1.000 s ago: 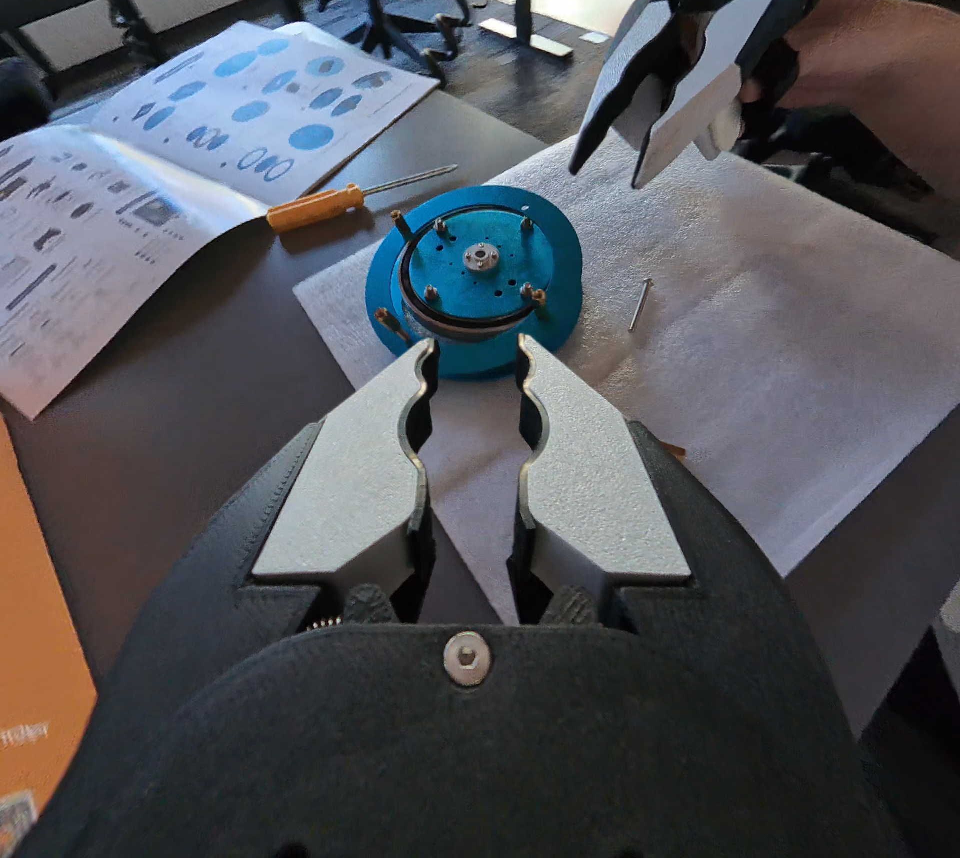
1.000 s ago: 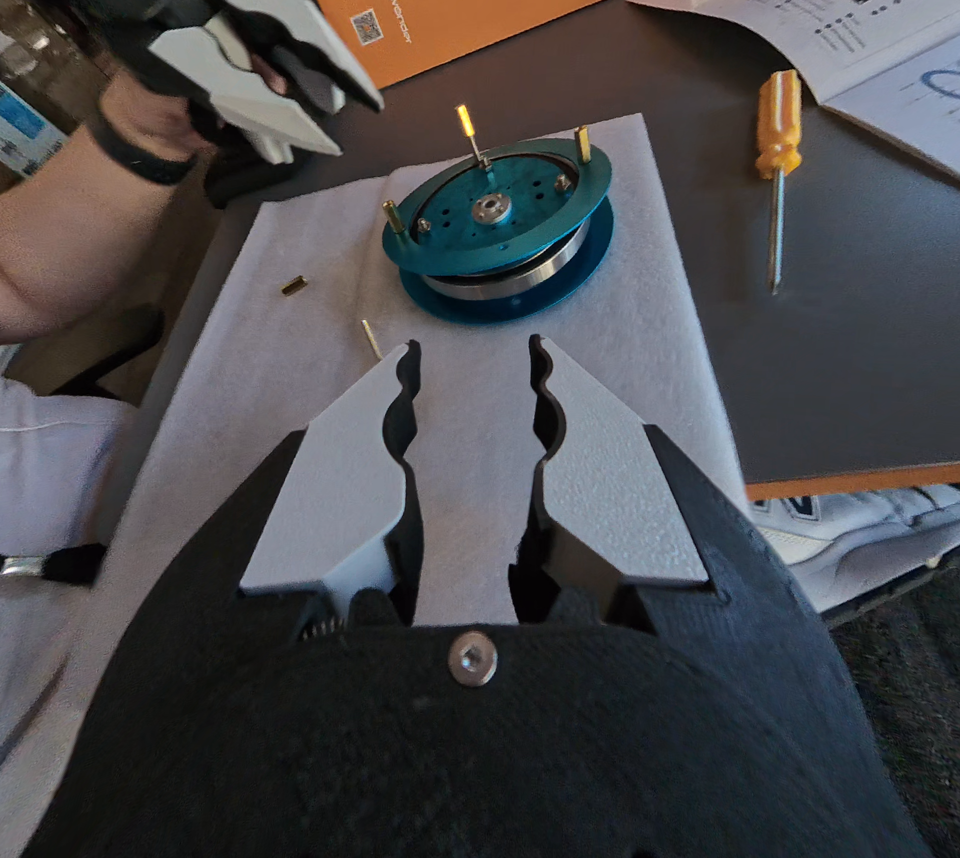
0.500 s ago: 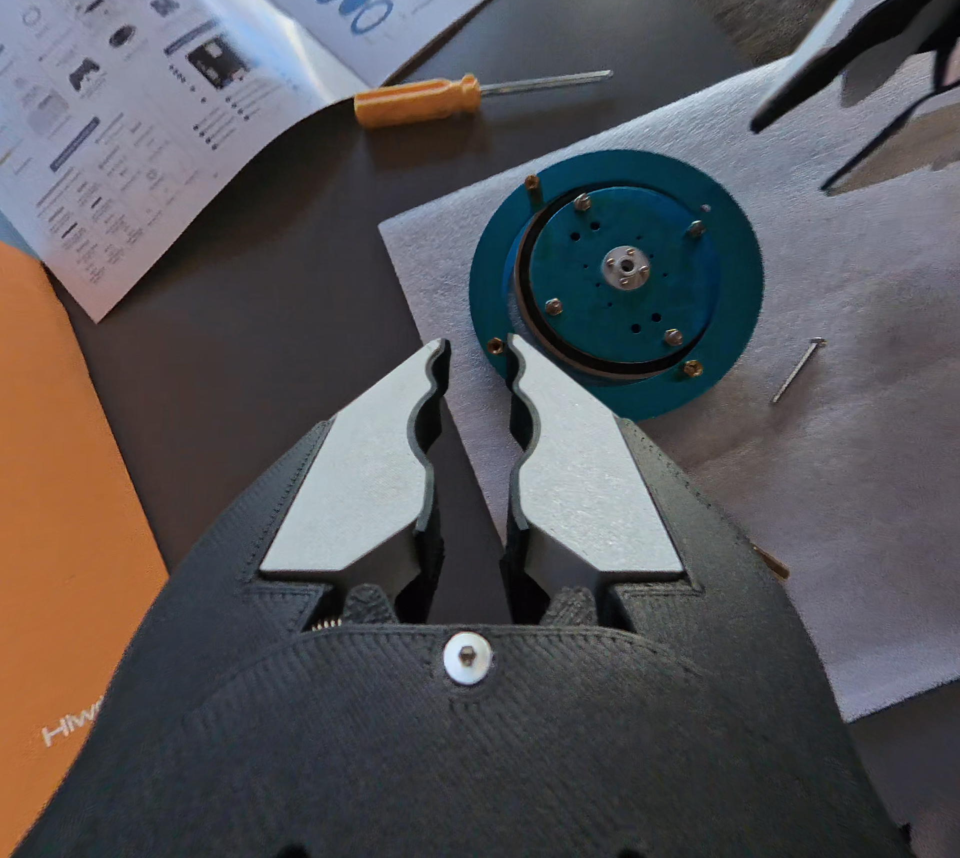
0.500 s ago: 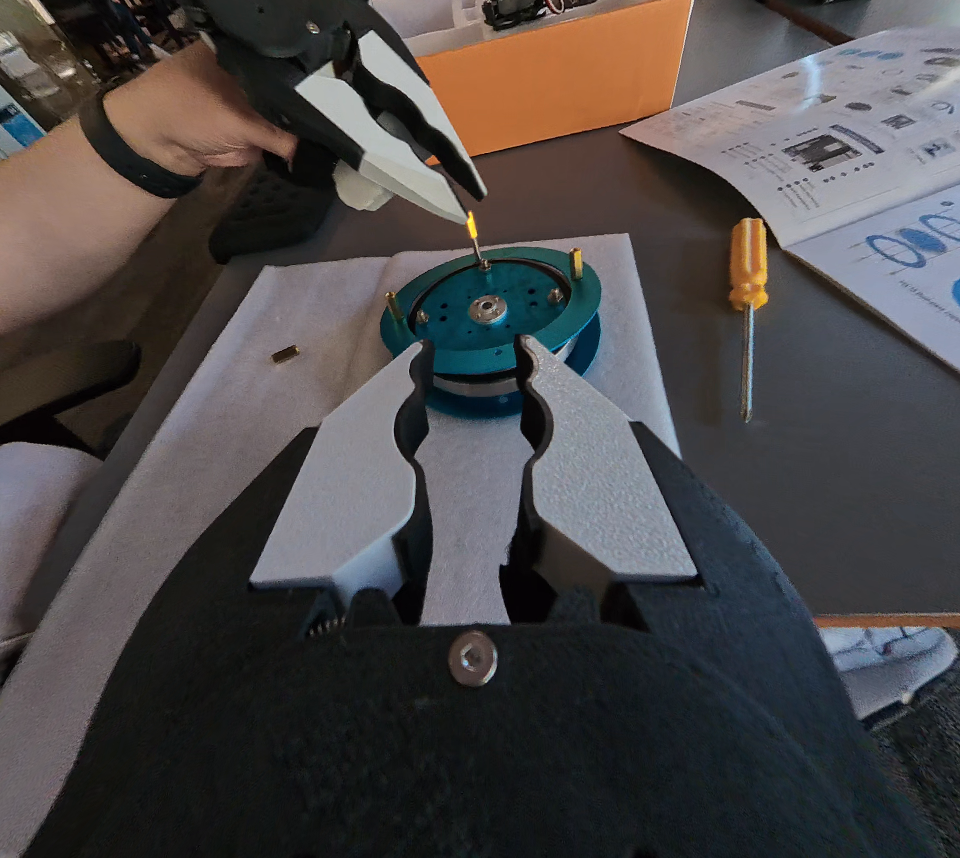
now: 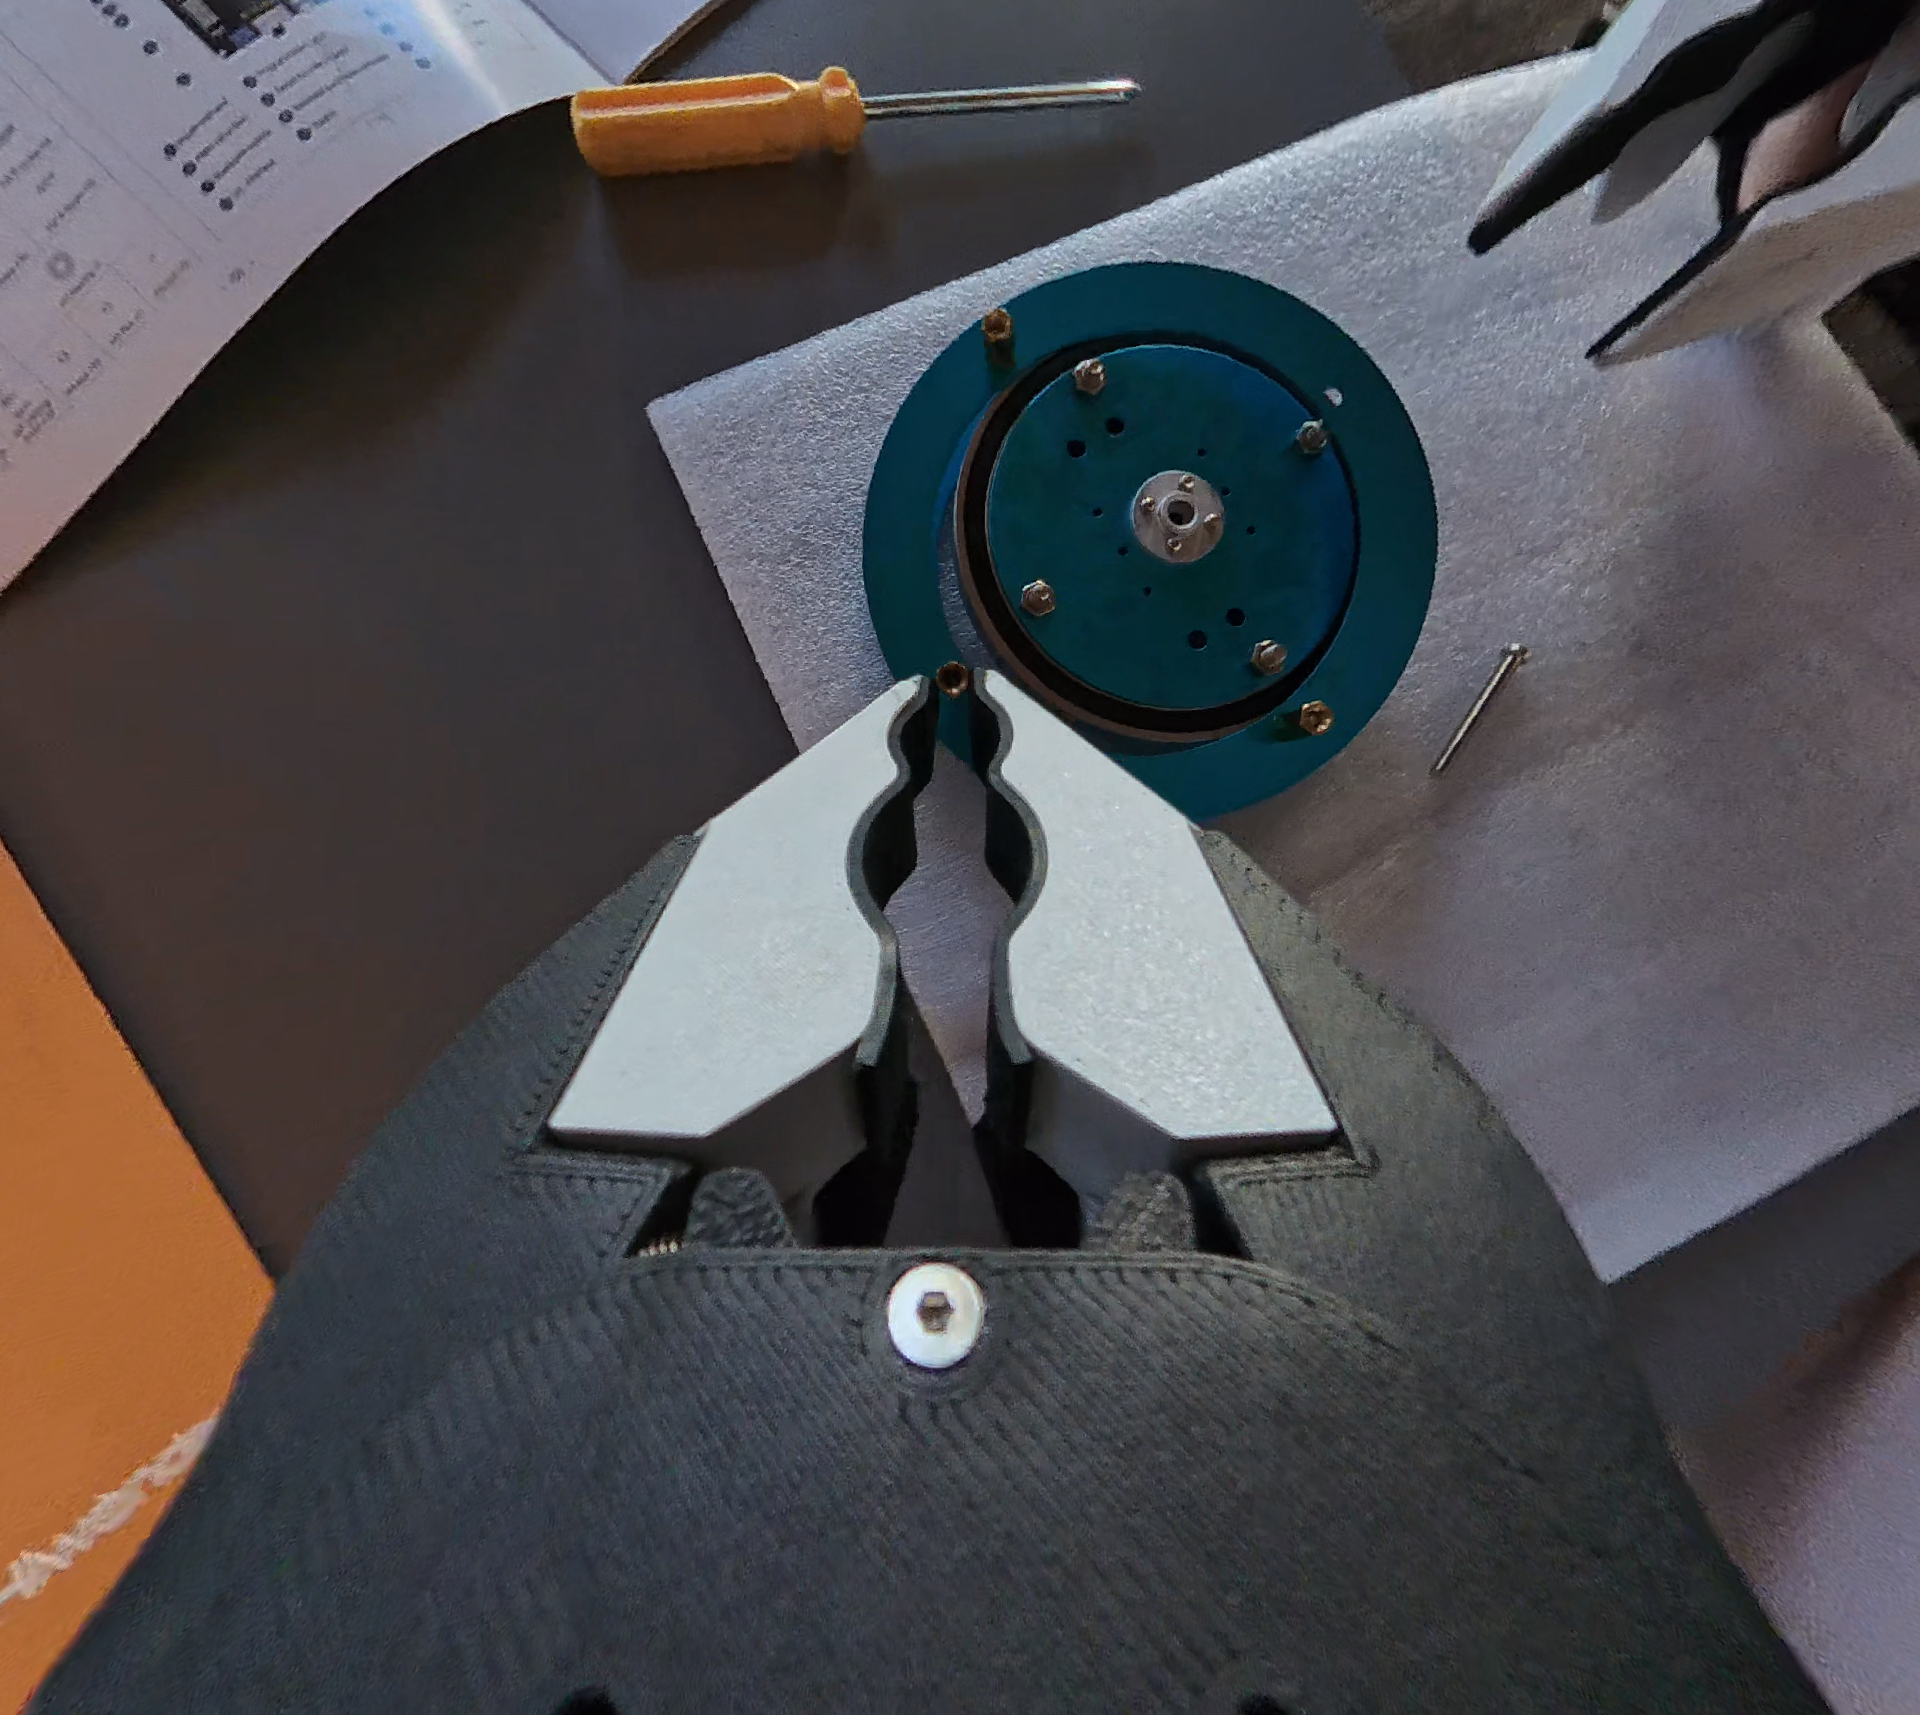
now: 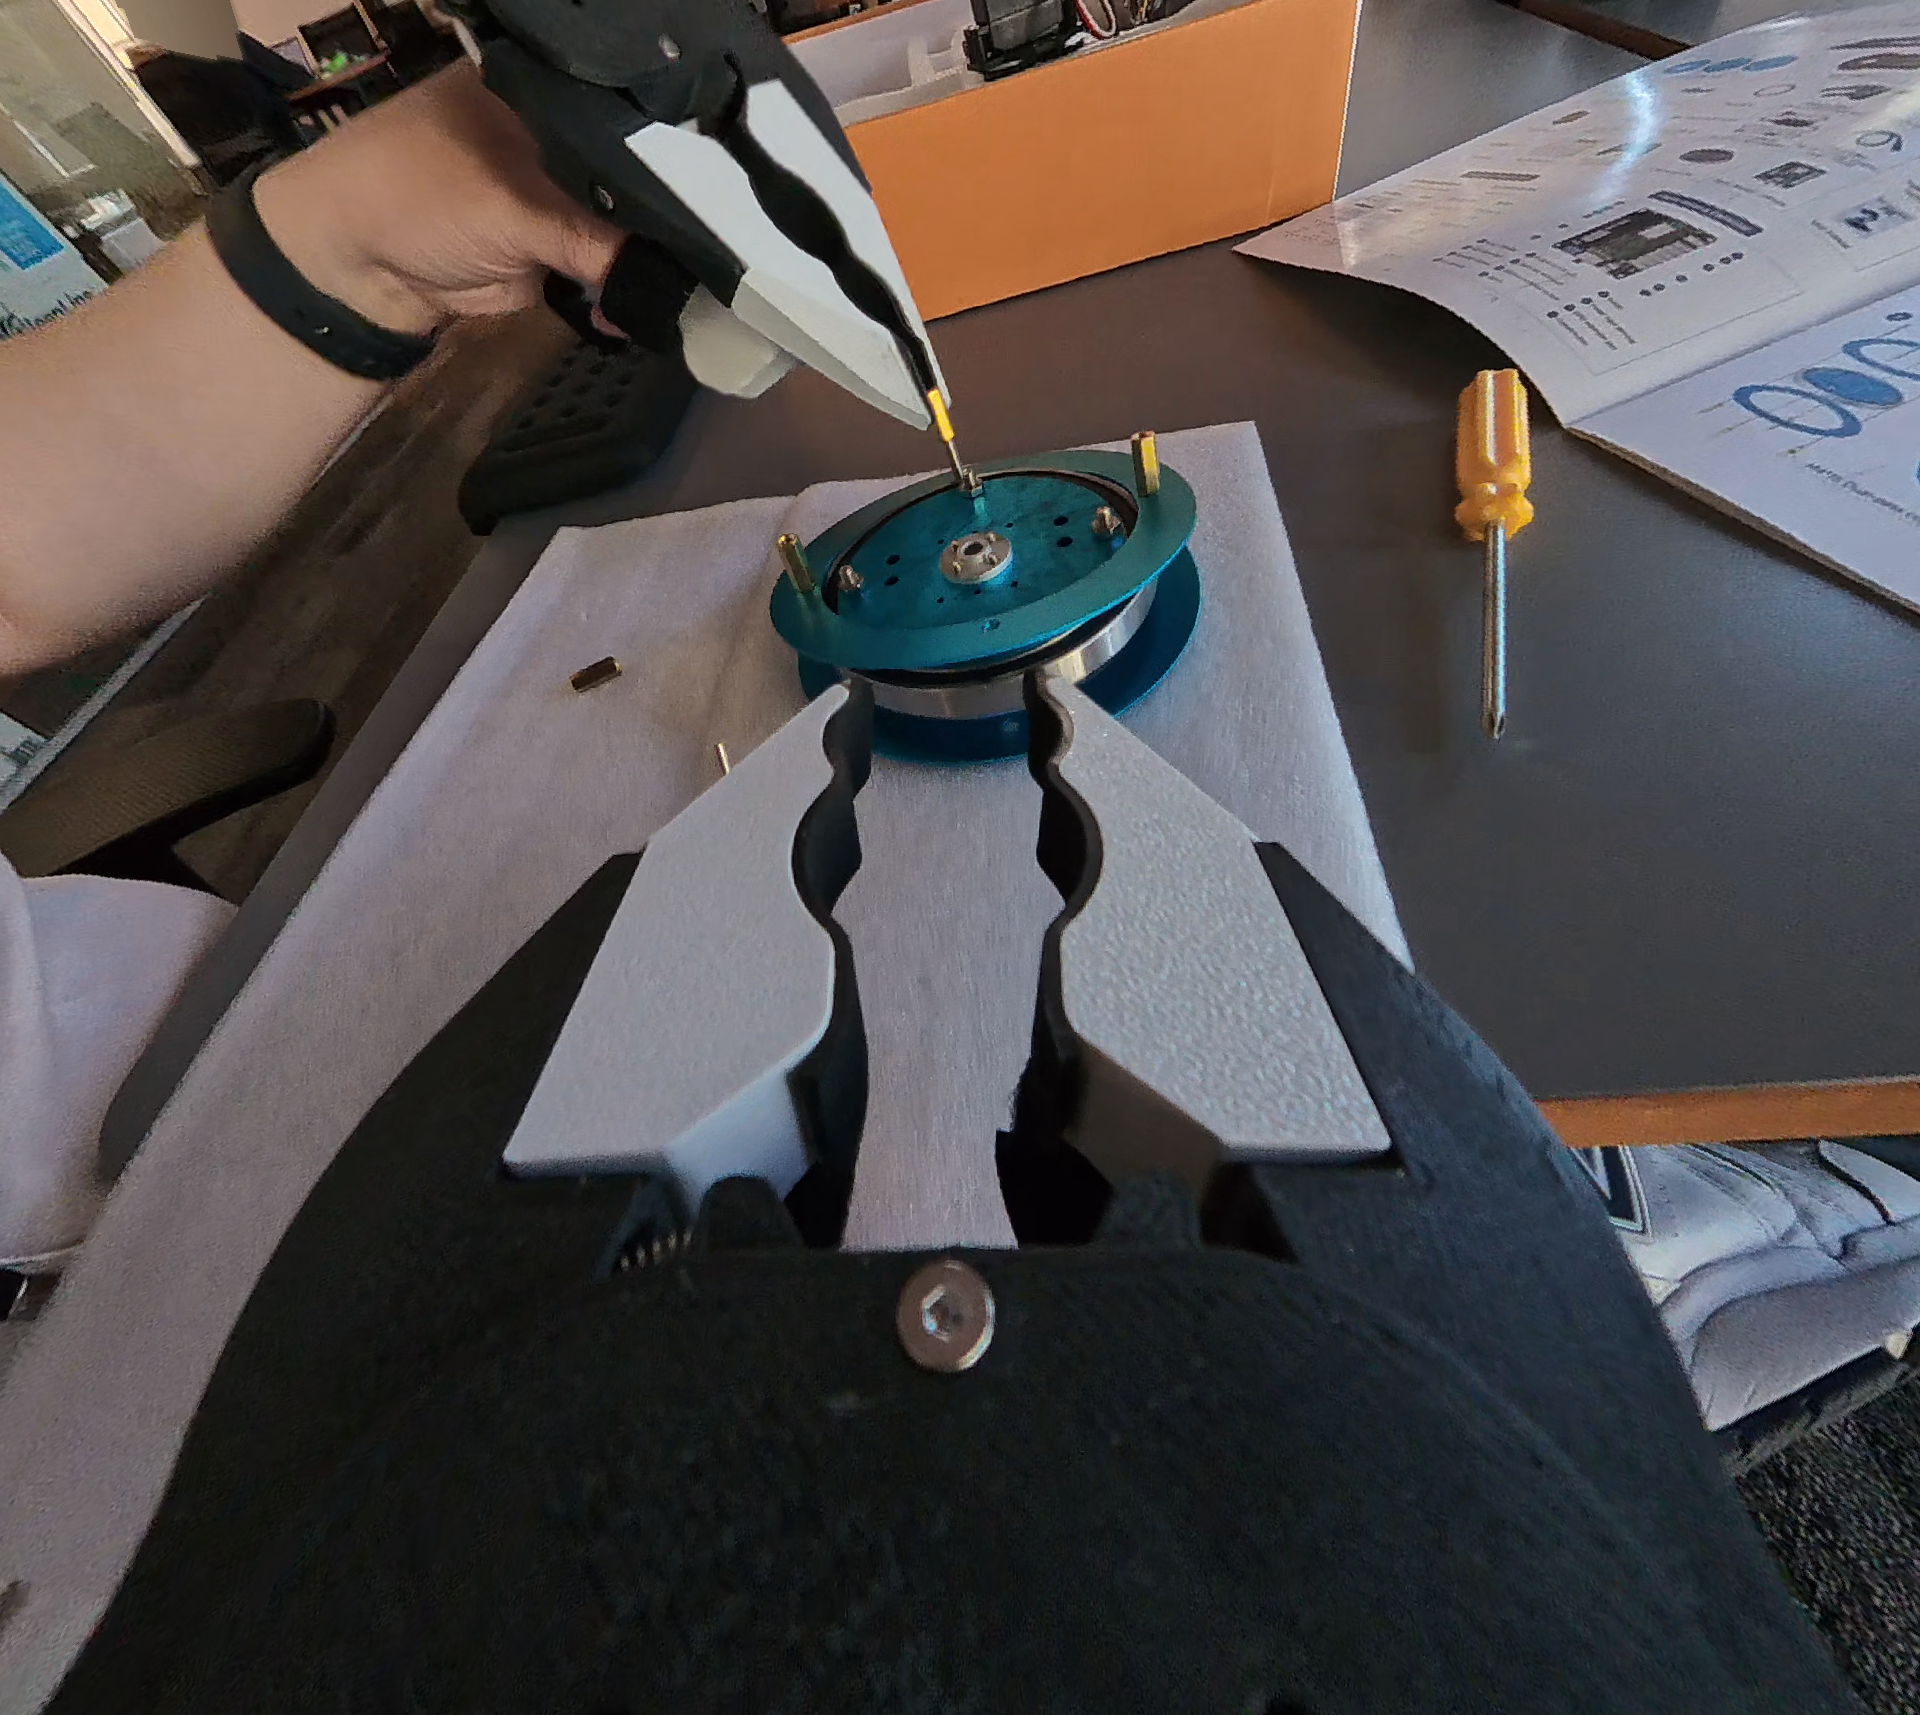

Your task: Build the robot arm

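blue disc (image 5: 1148,559): matt anodised metal | pad (image 5: 1558,834): fuzzy white foam | screwdriver (image 5: 717,125): glossy orange plastic handle

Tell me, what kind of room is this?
Probably an office workshop or hobby lab: an open instruction booklet, an orange-handled screwdriver and an orange kit box lie on a dark desk, with more desks and office chairs behind.

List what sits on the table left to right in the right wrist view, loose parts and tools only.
Loose brass standoff → short pin → blue turntable assembly → yellow screwdriver → open manual.
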Demonstrator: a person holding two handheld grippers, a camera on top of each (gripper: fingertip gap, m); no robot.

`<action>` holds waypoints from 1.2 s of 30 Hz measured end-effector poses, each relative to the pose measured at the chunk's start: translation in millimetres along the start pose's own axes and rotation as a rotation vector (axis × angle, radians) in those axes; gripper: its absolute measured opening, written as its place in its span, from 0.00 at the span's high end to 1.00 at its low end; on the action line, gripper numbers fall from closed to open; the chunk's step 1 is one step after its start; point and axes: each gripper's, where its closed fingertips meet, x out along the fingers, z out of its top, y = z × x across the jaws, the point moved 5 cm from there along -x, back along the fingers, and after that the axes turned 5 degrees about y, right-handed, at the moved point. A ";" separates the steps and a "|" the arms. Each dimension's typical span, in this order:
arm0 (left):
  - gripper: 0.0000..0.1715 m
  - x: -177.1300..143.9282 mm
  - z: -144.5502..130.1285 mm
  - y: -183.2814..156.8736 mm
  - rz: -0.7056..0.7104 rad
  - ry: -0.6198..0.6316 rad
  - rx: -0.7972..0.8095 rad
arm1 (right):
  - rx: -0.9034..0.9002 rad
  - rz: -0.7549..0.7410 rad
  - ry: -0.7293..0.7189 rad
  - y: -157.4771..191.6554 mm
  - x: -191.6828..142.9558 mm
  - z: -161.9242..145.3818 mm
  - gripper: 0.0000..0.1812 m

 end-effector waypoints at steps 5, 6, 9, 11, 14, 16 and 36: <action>0.97 1.1 4.9 -1.7 0.068 0.079 0.201 | 0.004 0.011 0.009 -0.2 -1.1 -7.1 0.84; 0.97 1.9 6.4 -1.8 0.083 0.087 0.221 | 0.004 0.011 0.014 -0.3 -0.8 -8.0 0.84; 0.97 4.2 10.7 -4.6 0.075 0.102 0.258 | -0.009 0.012 0.028 0.3 -1.7 -9.4 0.84; 0.97 4.6 11.6 -5.0 0.068 0.124 0.297 | -0.014 0.009 0.029 0.1 -3.3 -10.1 0.84; 0.97 3.1 10.7 -4.4 0.063 0.161 0.375 | -0.011 0.015 0.021 0.3 -5.4 -10.5 0.84; 0.96 0.9 10.1 -1.5 0.090 0.185 0.430 | -0.013 0.013 0.020 -0.2 -6.4 -11.0 0.84; 0.96 -1.9 5.9 -2.7 0.038 0.088 -0.277 | 0.016 0.004 0.002 -7.3 -13.7 -13.3 0.84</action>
